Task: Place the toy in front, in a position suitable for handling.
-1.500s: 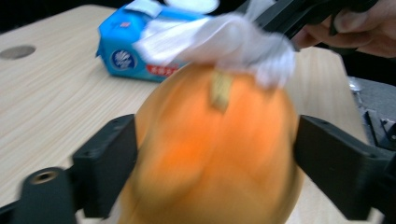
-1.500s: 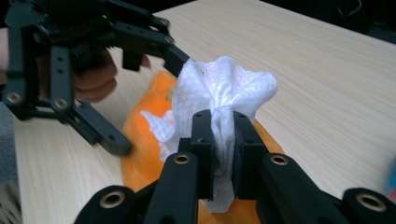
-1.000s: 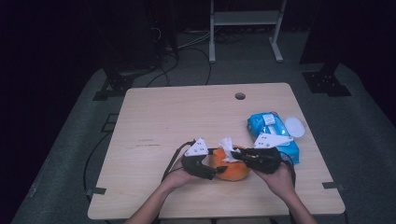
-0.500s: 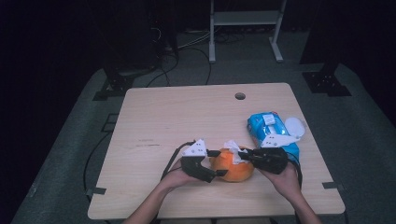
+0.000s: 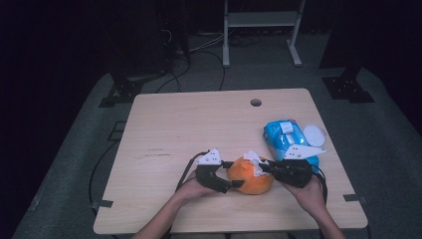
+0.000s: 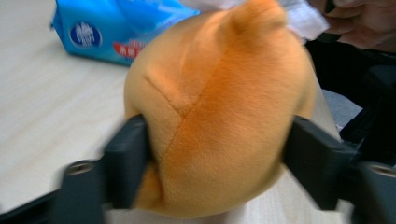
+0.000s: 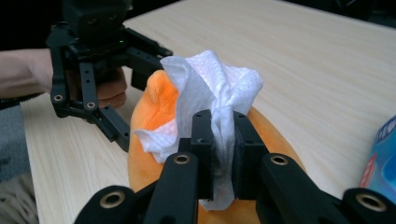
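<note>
Item: orange plush toy (image 5: 250,175), near front edge of the worktop (image 5: 199,124), between my two tools. Soft, light, squashy; I judge it best gripped across its round body, as now.

Left hand-held gripper (image 5: 230,174): jaws have just been closing, pads pressing into the plush flanks.

Right hand-held gripper (image 7: 223,140): clenched on a crumpled white tissue (image 7: 210,88), flimsy, tears easily, resting on the toy's top.

Blue wet-wipe pack (image 5: 288,137): just beyond my right hand; label print too blurred to read.
</note>
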A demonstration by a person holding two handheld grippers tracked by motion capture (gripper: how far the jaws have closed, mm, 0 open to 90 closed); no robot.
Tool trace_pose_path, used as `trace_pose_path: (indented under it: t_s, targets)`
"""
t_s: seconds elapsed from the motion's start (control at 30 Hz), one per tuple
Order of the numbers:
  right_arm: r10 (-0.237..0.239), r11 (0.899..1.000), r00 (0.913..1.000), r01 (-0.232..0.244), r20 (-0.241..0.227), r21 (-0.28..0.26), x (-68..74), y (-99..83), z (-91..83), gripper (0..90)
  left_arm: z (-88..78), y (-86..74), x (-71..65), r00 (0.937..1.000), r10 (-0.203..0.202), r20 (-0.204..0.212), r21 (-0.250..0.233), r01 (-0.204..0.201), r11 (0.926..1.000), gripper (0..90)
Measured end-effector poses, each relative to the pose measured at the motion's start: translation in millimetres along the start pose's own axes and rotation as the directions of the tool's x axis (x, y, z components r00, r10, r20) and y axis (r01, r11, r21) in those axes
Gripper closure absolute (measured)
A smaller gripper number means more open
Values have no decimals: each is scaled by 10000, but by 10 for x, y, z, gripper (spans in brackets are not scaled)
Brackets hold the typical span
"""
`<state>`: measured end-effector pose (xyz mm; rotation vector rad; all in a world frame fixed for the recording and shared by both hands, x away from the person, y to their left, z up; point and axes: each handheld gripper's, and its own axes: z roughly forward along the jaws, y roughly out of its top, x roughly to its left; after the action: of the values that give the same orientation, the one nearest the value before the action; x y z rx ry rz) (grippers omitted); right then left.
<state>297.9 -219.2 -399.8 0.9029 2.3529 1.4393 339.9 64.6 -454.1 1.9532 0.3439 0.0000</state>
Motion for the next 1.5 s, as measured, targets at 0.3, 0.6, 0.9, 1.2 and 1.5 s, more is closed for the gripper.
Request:
trace_pose_path:
  t_s: [0.3, 0.6, 0.9, 1.2, 1.5]
  targets:
    - [314, 9982, 9987, -334, -403, -507, 29, 122, 86, 811, -479, 484, -265, 9858, 1499, -762, 448, -1468, 9881, 376]
    - [774, 9968, 9951, -761, -621, 223, -17, 15, 367, 811, -463, 362, -165, 9904, 1073, -870, 502, -1032, 9934, 363]
    - [814, 9937, 9958, -842, -413, -735, -44, 155, 113, 811, -466, 340, -151, 9909, 963, -938, 415, -928, 9948, 346]
    - [231, 9944, 9927, -349, -1180, -993, 182, 345, 163, 809, -425, 352, -195, 9895, 1120, -916, 460, -1081, 9931, 324]
    - [-4, 9995, 9952, -28, -983, -317, 185, 246, 233, 808, -480, 344, -113, 9943, 628, -856, 179, -615, 9979, 166]
